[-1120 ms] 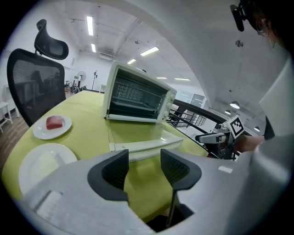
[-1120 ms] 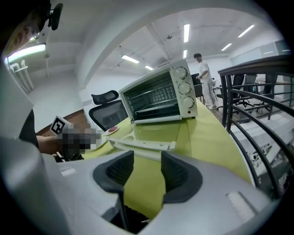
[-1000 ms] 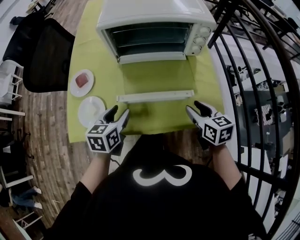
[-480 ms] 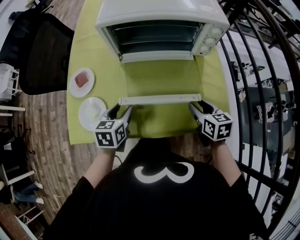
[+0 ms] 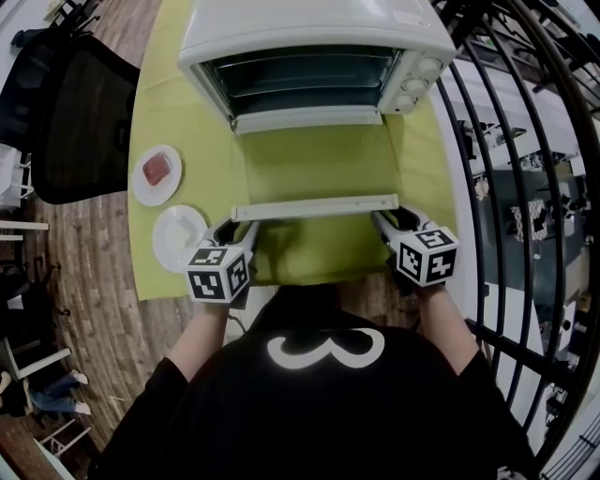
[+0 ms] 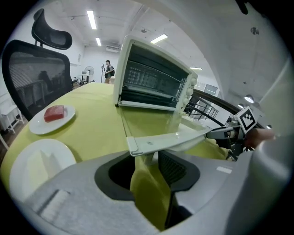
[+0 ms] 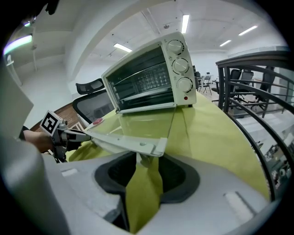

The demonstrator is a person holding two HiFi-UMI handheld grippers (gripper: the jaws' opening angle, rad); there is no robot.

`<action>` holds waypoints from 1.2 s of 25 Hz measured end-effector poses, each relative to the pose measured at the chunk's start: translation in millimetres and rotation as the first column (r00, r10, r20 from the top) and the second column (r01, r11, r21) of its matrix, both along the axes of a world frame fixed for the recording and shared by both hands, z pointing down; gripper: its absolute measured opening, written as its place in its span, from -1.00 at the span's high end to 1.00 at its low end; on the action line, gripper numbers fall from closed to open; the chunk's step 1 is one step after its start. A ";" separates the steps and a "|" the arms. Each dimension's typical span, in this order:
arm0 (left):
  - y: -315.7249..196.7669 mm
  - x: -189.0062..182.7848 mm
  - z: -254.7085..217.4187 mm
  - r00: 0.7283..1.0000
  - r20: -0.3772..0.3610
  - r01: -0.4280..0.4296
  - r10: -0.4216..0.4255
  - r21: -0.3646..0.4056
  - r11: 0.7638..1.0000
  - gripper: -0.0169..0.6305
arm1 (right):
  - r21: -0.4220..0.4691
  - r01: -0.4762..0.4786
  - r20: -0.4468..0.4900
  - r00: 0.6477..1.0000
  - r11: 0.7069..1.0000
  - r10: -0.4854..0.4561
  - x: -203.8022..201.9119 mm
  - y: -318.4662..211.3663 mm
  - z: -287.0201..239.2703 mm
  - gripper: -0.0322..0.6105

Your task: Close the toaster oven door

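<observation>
**Door flat, grippers at both handle ends**

The toaster oven (image 5: 309,28) stands far up the green cloth (image 5: 183,112), door (image 5: 314,161) dropped level, handle bar (image 5: 314,206) at its near edge. Overhead, left gripper (image 5: 236,228) and right gripper (image 5: 391,218) sit at the bar's ends. Their own views show jaws partly apart, just been closing, bar end across the tips, nothing clamped; only the right shows the knobs (image 7: 180,64)

From above I see the toaster oven (image 5: 314,28) with its door (image 5: 314,207) lying open flat over the green-clothed bench (image 5: 187,112). My left tongs (image 5: 234,230) and right tongs (image 5: 389,220) sit at the door's front corners, jaws parted, having just been closing around them.
</observation>
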State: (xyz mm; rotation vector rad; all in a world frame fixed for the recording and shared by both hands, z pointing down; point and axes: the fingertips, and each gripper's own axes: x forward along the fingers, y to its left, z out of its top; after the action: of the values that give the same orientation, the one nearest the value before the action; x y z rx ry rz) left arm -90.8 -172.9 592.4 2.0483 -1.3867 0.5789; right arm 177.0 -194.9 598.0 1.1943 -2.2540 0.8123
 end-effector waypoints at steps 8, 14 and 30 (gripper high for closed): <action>-1.7 1.4 -0.1 1.000 0.001 0.013 -0.013 0.003 1.000 0.50 | 0.000 0.001 0.004 1.000 1.000 -0.001 1.7 0.4 -1.6 0.53; -4.1 1.4 -7.9 1.000 -0.006 0.024 -0.024 0.014 1.000 0.52 | 0.018 0.004 0.020 1.000 1.000 -0.004 -0.1 -1.1 -9.0 0.58; -9.8 2.6 -64.9 0.999 -0.011 0.032 -0.031 0.126 0.992 0.62 | 0.107 -0.013 0.054 0.999 0.994 0.007 -0.5 -1.7 -65.1 0.63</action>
State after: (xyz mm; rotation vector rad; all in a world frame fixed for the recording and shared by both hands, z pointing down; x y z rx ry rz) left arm -88.2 -182.7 527.5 2.1211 -1.4812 0.4786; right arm 176.5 -196.6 532.9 1.2463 -2.3635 0.7434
